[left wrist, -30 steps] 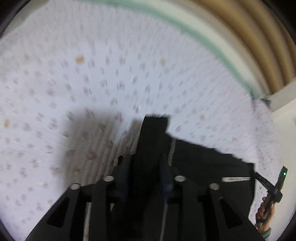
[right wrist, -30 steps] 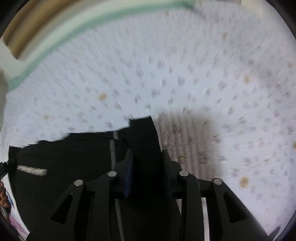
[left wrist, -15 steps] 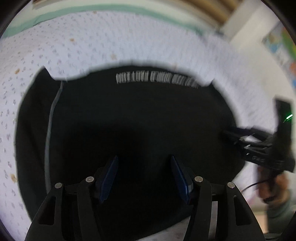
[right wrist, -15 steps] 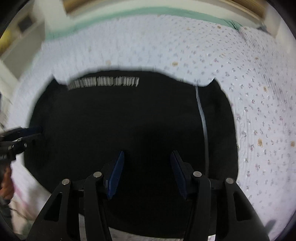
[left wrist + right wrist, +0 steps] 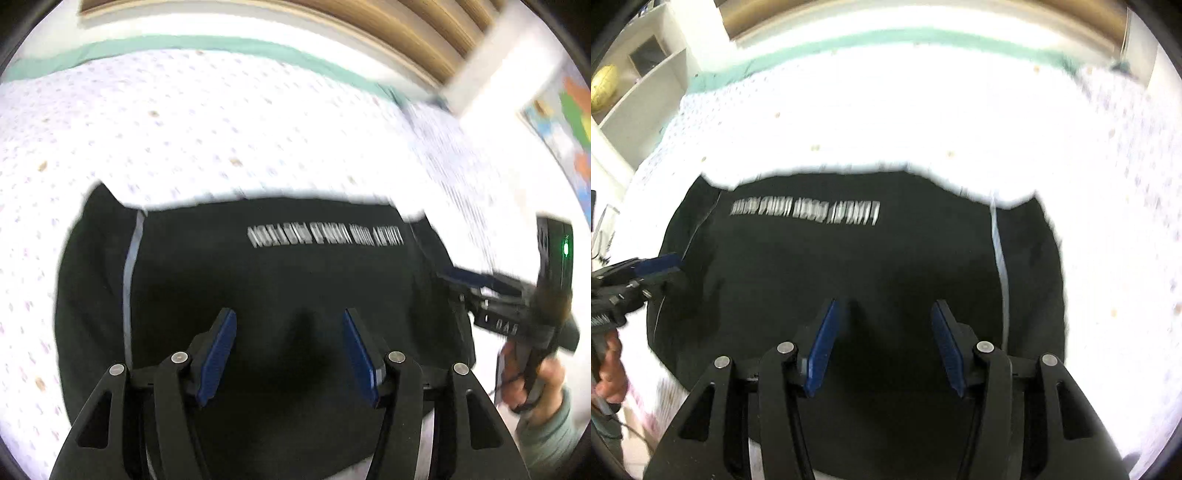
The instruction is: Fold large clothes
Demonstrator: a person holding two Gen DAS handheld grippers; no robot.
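Both grippers, left point(image 5: 288, 350) and right point(image 5: 882, 343): fingers apart, empty, above black garment point(image 5: 280, 280) on bed point(image 5: 221, 122). Fold laid; next, regrip edge.

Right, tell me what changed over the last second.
Both grippers let go of the black garment: the left gripper and right gripper were clamped on its edge, and now stand open, drawn back above it. The garment lies folded on the flowered bedsheet, which stayed put.
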